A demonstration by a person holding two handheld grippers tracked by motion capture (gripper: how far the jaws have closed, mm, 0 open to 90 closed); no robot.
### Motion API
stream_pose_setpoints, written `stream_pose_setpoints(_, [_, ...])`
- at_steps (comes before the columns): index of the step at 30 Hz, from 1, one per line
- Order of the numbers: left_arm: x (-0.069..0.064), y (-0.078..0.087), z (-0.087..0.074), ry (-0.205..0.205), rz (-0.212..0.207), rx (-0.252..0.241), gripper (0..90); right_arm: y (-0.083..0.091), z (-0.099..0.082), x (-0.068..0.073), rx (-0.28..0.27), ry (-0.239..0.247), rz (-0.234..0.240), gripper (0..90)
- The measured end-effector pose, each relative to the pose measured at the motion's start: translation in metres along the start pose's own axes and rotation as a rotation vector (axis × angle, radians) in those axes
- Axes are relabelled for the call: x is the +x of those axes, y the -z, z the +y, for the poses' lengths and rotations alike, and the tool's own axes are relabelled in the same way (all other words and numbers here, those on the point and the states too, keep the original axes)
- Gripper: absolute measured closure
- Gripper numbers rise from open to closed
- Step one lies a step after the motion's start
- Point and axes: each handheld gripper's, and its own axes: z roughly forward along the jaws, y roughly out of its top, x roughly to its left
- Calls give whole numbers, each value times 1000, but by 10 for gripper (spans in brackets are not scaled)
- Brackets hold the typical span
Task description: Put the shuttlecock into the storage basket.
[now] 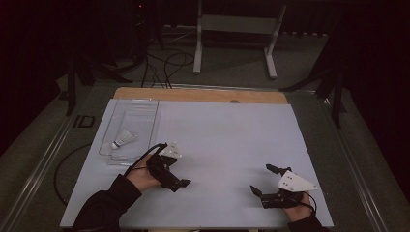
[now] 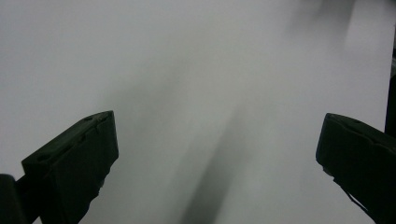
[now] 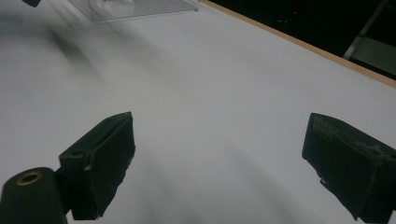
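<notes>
Looking forward and down from above the near side of the white table (image 1: 222, 140), taking in the whole top, the clear tray (image 1: 129, 126) at far left and dark floor beyond. Riding low on the left gripper (image 2: 217, 154), angled steeply down and very close to bare table surface (image 2: 196, 70) between wide-set jaws. Riding on the right gripper (image 3: 217, 154), tilted shallower, looking across the table (image 3: 224, 84) to its wooden far edge, catching the tray (image 3: 140, 9) at top left. Shared throughout: the white tabletop; tray common to the high and right gripper views.
</notes>
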Motion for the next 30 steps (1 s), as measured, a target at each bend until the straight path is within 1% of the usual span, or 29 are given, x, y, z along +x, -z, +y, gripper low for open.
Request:
stream_pose_setpoints(2, [0, 1, -5, 5, 0, 0, 0, 0, 0, 0, 1, 0, 1, 93])
stream_pose_setpoints(3, [0, 1, -7, 1, 3, 3, 0, 0, 0, 0, 1, 1, 1, 94])
stream_pose_setpoints(7, [-1, 4, -18, 18, 4, 2, 0, 0, 0, 0, 3, 1, 0, 94])
stream_pose_setpoints(10, [-1, 7, -26, 33, 15, -3, 0, 0, 0, 0, 3, 1, 0, 93])
stream_pose_setpoints(14, [-2, 12, -36, 41, 25, -1, 0, 0, 0, 0, 5, 0, 1, 94])
stream_pose_setpoints(20, [-5, 16, -50, 38, 32, 1, 0, -1, 0, 0, 7, 3, 1, 93])
stream_pose_setpoints(23, [-5, 18, -58, 55, 29, -4, 0, -1, 0, 1, 8, 2, 4, 94])
stream_pose_setpoints(27, [-3, 21, -68, 68, 21, -31, 0, -1, 0, 0, 8, 3, 5, 93])
stream_pose_setpoints(30, [-2, 22, -76, 78, 33, -55, 0, -1, 0, 1, 9, 0, 5, 93])
